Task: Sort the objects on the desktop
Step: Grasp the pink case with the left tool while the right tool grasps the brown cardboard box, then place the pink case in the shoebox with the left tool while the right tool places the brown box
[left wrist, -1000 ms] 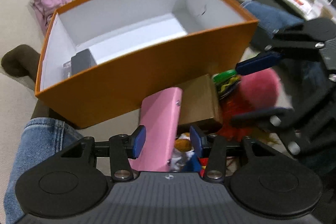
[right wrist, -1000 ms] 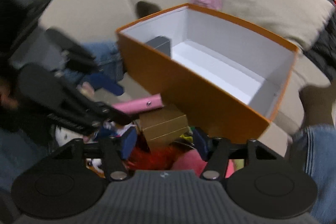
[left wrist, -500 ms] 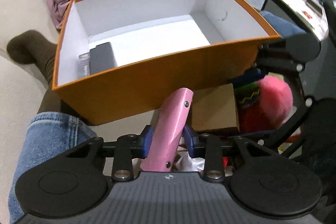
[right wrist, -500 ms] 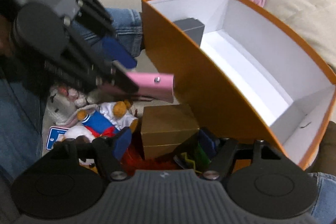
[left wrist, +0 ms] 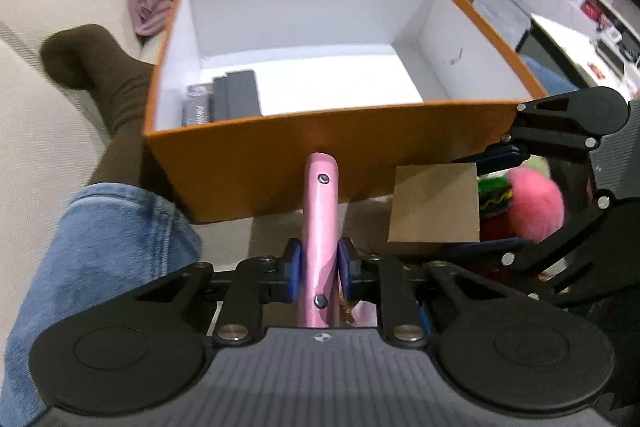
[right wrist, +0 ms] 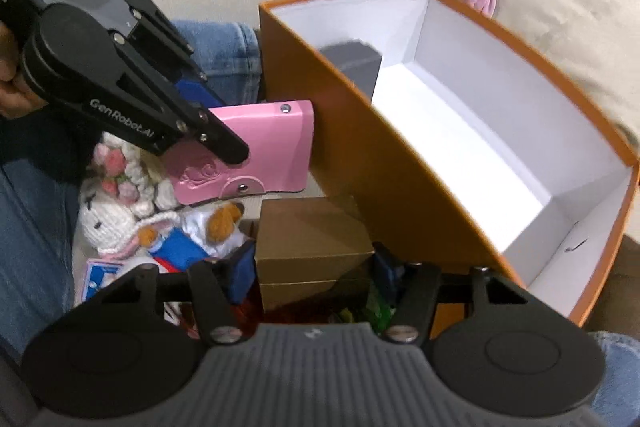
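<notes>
Left wrist view: my left tongs (left wrist: 319,269) have just been closing and are now pinching the pink case (left wrist: 320,223) edge-on, holding it lifted just in front of the orange box (left wrist: 328,147). Inside that box, dark grey boxes (left wrist: 236,95) are sitting in the near left corner. My right tongs (right wrist: 314,271) are standing spread either side of the gold box (right wrist: 312,247), though I'm not seeing the pads pressing it. Plush toys (right wrist: 160,227) are lying beside it.
</notes>
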A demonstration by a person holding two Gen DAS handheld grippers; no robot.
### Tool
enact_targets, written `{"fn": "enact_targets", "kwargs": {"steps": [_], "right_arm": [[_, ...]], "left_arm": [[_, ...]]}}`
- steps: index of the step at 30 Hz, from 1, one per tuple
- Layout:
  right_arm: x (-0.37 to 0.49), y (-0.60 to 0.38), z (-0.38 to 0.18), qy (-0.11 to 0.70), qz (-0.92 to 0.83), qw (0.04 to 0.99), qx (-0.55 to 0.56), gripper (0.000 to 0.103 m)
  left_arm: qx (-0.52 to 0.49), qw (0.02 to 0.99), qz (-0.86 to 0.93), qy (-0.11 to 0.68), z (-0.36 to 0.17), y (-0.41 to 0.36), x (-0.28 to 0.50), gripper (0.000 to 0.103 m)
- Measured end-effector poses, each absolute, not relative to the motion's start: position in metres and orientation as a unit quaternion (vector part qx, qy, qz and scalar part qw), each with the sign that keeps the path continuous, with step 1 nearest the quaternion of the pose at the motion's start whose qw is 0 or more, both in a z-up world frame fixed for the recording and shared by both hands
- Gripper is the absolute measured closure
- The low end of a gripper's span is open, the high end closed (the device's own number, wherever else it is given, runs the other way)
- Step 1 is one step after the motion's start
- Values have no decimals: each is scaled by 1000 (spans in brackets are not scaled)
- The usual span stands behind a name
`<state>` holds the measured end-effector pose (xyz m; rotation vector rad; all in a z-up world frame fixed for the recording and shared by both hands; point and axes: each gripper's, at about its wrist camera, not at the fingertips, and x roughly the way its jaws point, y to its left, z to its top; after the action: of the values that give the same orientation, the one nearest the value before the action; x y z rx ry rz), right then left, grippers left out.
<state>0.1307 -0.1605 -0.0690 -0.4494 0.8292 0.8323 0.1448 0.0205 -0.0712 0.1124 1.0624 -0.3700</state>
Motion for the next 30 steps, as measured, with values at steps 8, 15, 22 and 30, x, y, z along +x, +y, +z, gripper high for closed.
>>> {"fn": "enact_targets", "kwargs": {"steps": [8,15,22,30], "right_arm": [[122,-156,-24,340,408,823,-202,42],[132,-158,23,295,400,846,-194,42],[177,-173,35,299,344,868,-199,42],[239,-178,-13,376,340,842,-183,42]], "left_arm": [[-7,870,-182,458,-27,45,127,83],[-30,903,-177,389,23,49,145,83],[-48,904,-175,387,17,34,205,83],[-26,877,-160,452,-51,18,248,83]]}}
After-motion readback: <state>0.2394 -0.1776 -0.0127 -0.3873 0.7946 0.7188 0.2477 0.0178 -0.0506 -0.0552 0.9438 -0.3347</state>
